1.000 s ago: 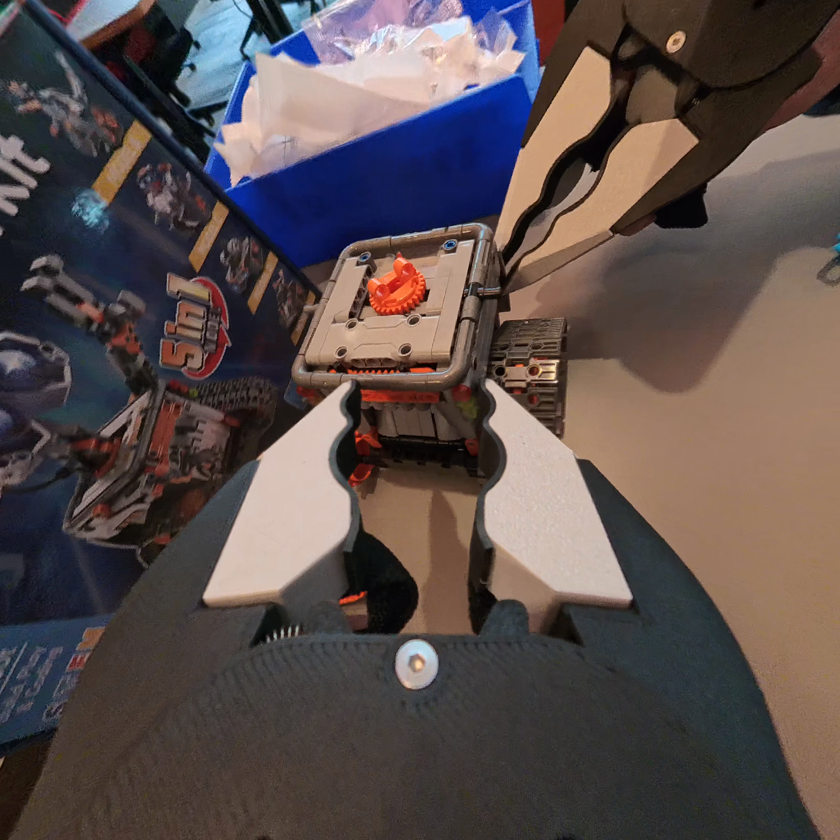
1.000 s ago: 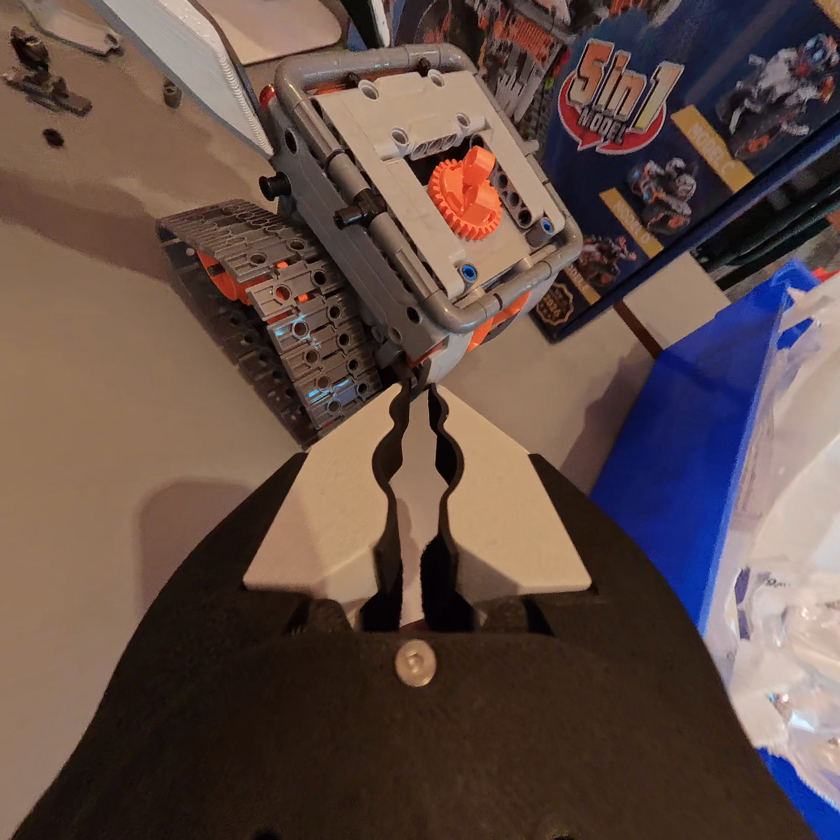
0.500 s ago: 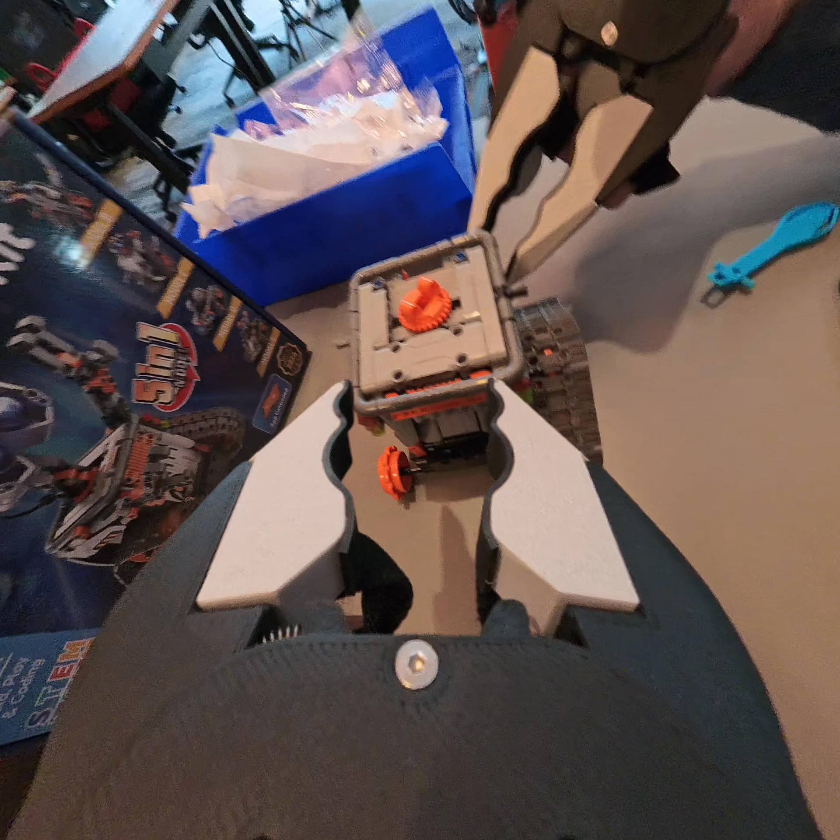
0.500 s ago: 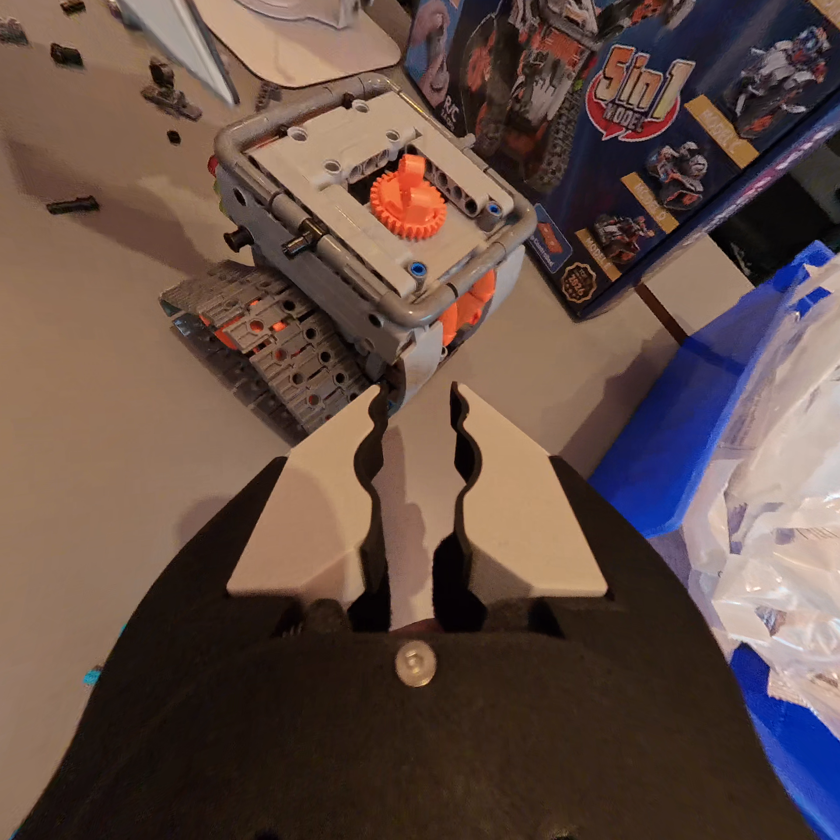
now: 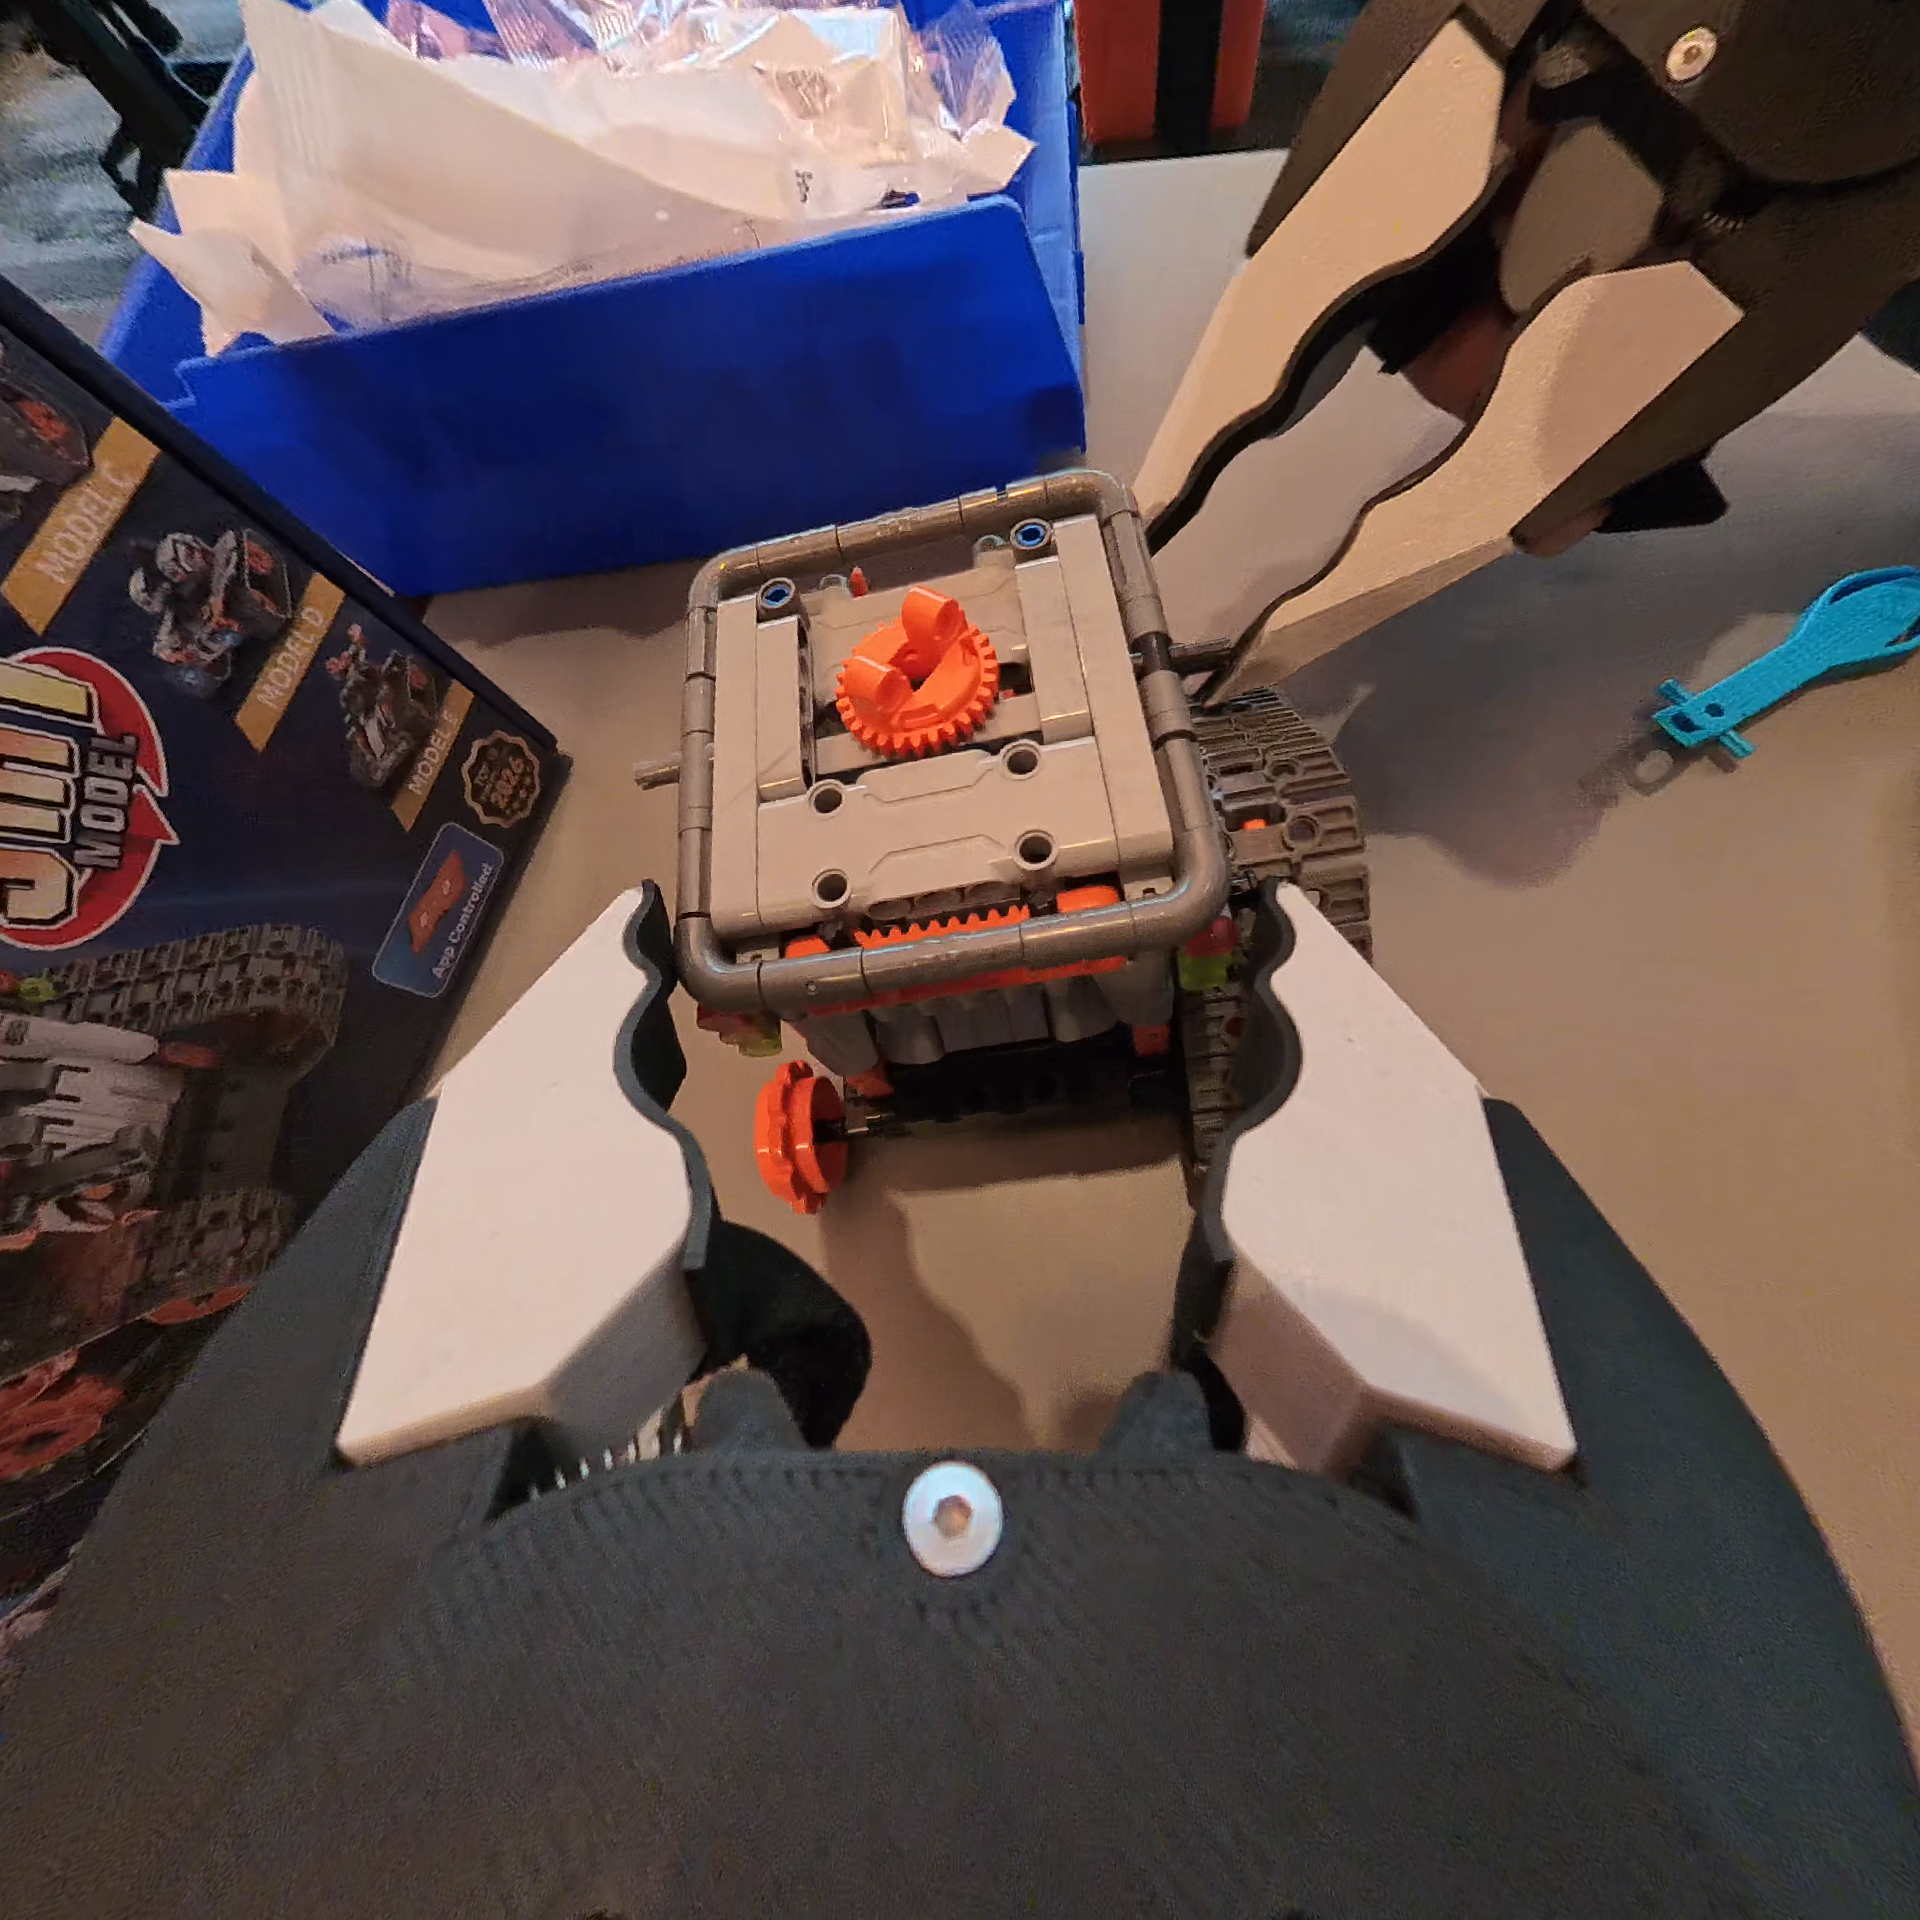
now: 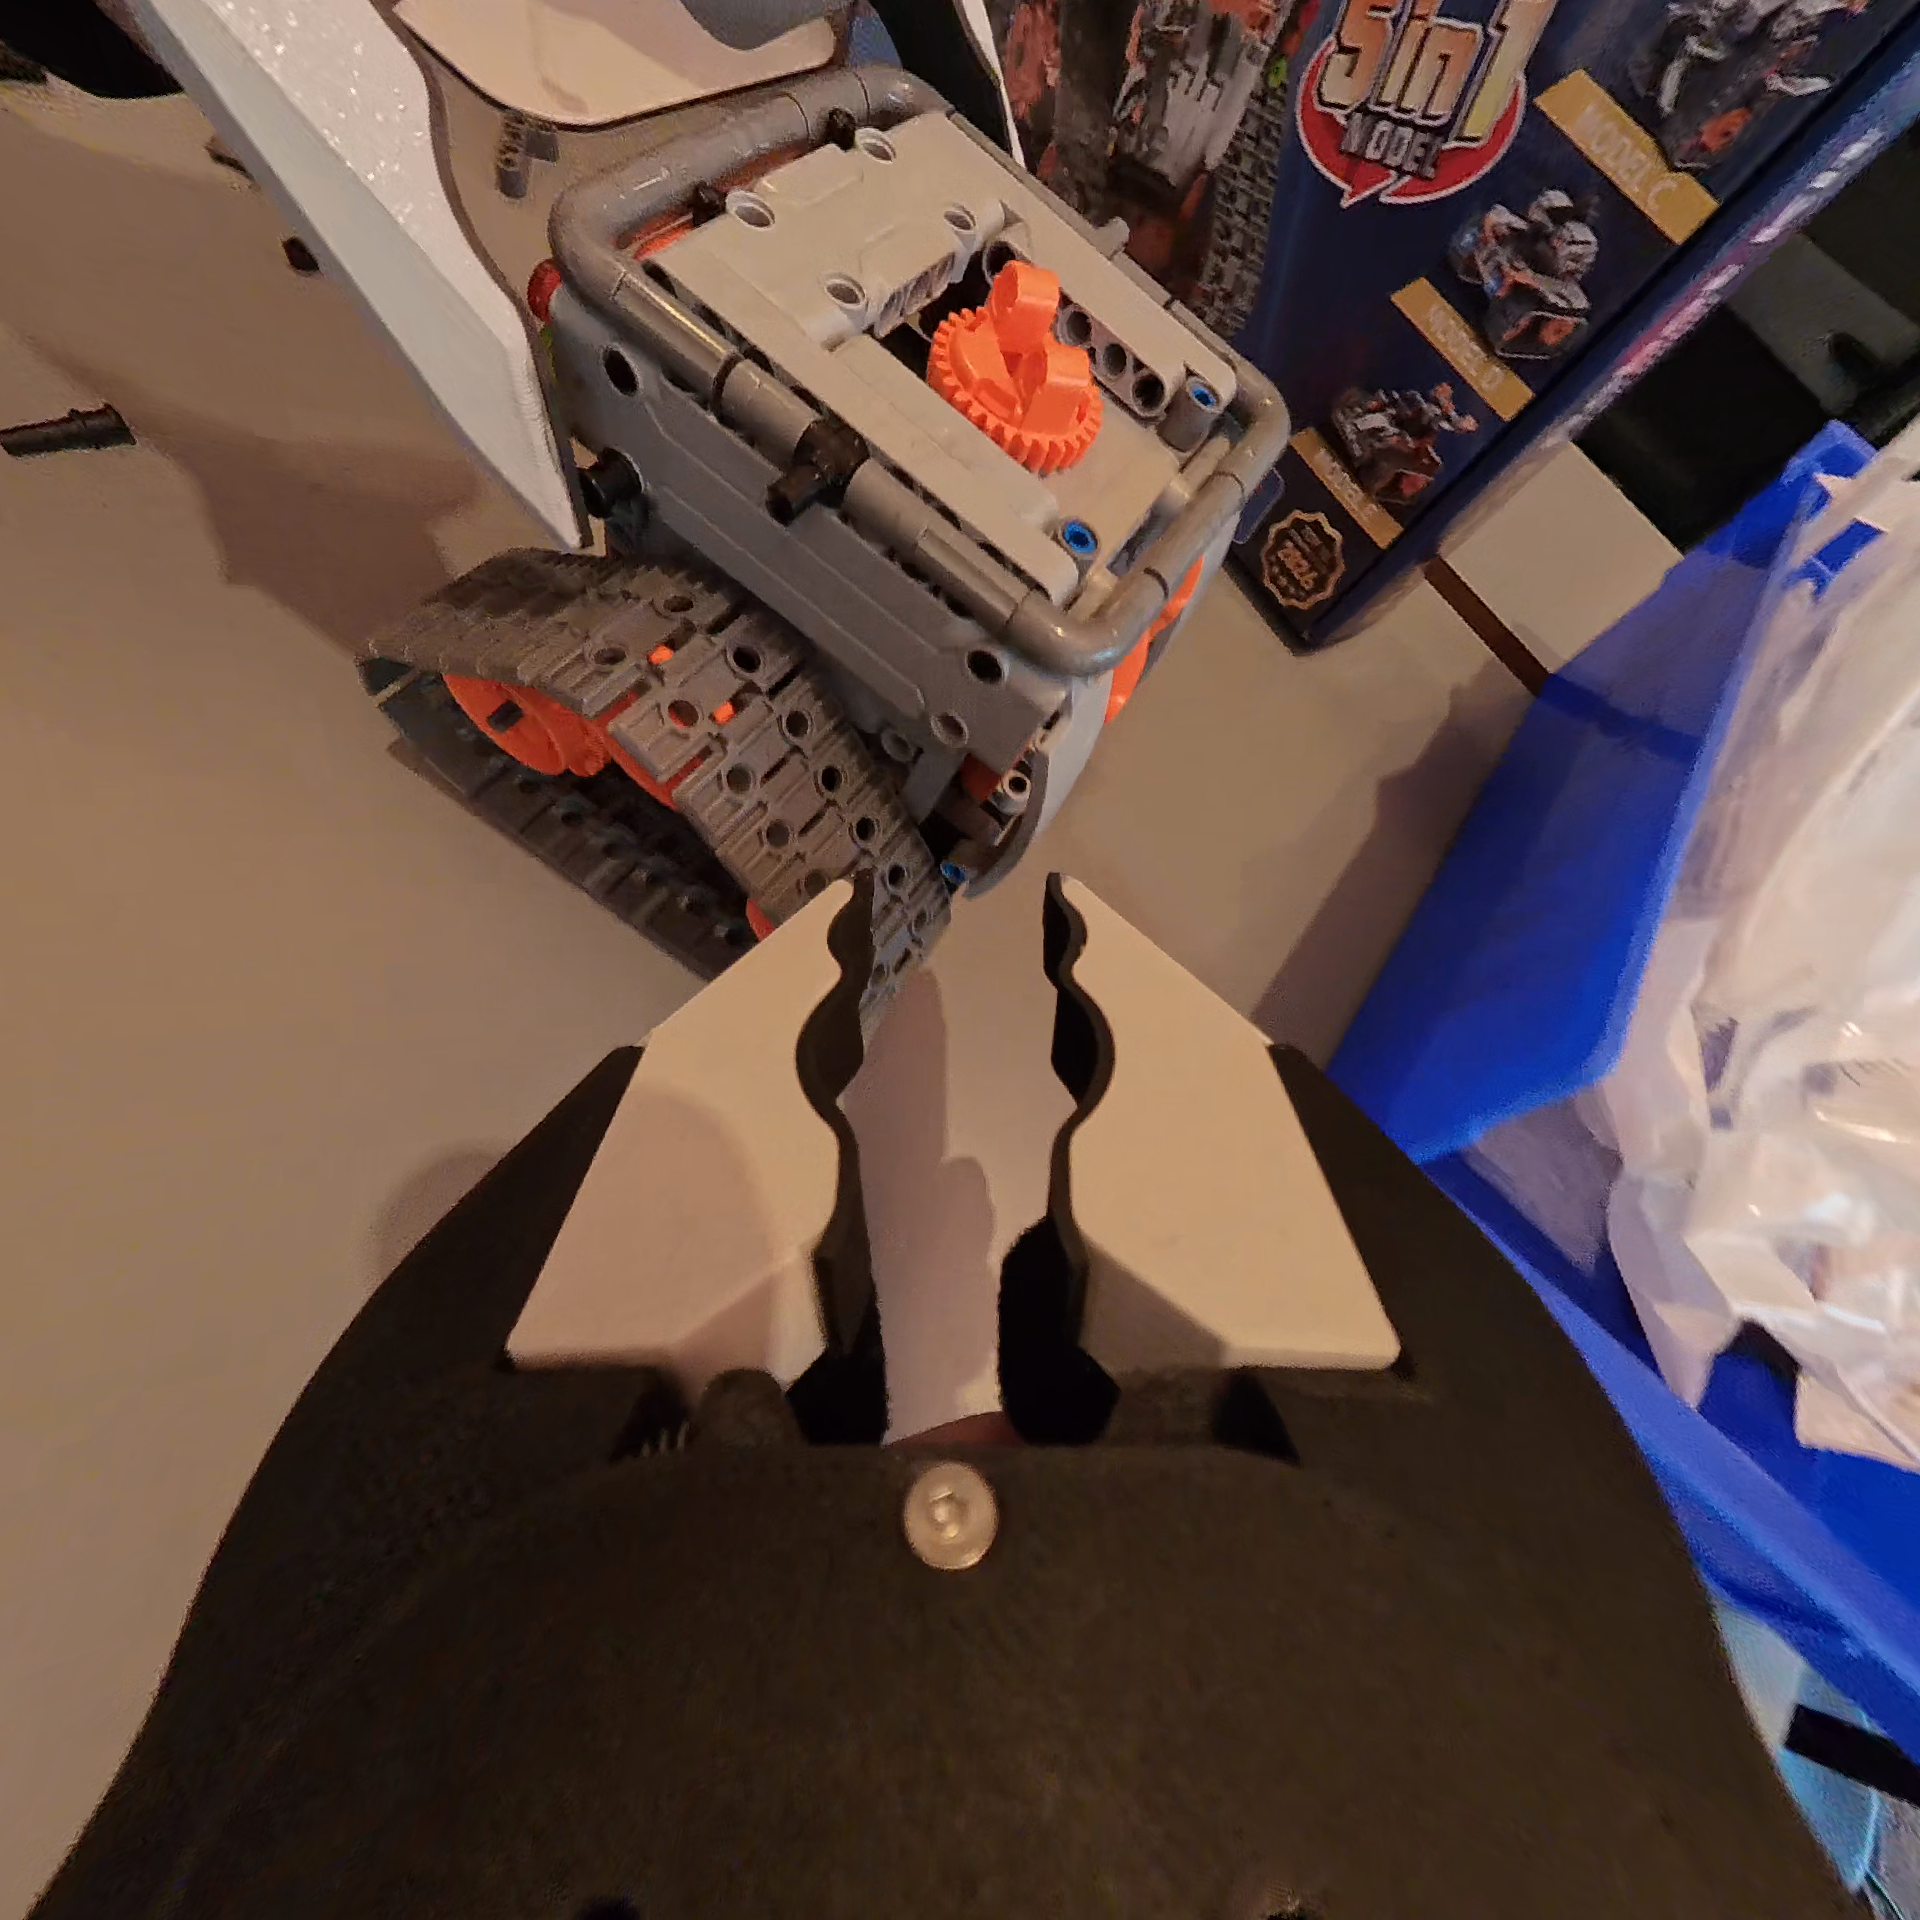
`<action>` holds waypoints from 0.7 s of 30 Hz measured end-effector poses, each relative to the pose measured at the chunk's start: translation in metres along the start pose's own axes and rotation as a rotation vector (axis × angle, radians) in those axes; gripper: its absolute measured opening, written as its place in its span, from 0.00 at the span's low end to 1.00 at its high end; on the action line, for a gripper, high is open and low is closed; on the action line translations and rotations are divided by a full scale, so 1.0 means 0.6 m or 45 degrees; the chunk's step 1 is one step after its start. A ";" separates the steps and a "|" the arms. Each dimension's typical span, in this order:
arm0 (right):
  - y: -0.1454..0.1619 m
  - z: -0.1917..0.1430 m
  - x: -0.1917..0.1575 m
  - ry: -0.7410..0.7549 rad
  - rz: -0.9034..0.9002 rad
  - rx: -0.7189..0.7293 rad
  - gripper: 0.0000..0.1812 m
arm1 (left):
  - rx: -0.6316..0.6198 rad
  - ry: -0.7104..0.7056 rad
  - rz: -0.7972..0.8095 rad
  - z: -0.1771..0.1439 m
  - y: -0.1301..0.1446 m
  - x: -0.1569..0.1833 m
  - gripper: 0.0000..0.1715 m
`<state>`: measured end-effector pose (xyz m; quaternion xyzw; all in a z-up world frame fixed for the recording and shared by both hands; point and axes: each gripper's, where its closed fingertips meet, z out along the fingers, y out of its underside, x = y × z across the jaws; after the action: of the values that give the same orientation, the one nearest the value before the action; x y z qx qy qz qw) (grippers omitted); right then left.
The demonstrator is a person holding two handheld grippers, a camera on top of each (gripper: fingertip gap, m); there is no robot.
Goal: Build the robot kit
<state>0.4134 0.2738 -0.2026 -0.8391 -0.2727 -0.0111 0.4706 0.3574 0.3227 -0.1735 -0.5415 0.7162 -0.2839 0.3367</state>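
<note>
Your left gripper gapes around the model on the table, your right gripper parted beside its track; rigid but snap-fit, so probably best gripped by the frame.

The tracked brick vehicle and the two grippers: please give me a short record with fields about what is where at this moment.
surface: pale table
main object: grey and orange tracked brick vehicle, upright, orange gear on top
left gripper: open, fingers on either side of the vehicle's near end; contact unclear
right gripper: open, tips close to the grey track, holding nothing
behind vehicle: blue bin with paper and clear bags
beside vehicle: dark printed box
loose item: small blue plastic tool
</note>
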 end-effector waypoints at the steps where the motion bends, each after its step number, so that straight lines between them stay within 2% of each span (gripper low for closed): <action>1: 0.005 -0.008 0.002 0.023 0.002 -0.005 0.16 | 0.008 -0.003 0.000 0.000 -0.001 0.000 0.63; 4: 0.018 -0.028 -0.005 0.045 -0.047 0.003 0.12 | 0.040 -0.002 -0.011 0.000 -0.002 -0.001 0.62; 8: -0.020 -0.029 -0.046 0.016 -0.216 0.151 0.09 | 0.046 0.012 -0.039 0.000 -0.004 -0.005 0.62; 11: -0.011 -0.001 -0.040 0.119 -0.361 0.057 0.02 | 0.067 0.017 -0.076 -0.002 -0.005 -0.010 0.62; 21: -0.002 0.004 -0.023 0.153 -0.271 0.009 0.01 | 0.080 0.044 -0.109 -0.008 -0.005 -0.013 0.58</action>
<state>0.4004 0.2701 -0.2071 -0.8014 -0.3317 -0.1104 0.4853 0.3567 0.3299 -0.1669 -0.5557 0.6888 -0.3297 0.3288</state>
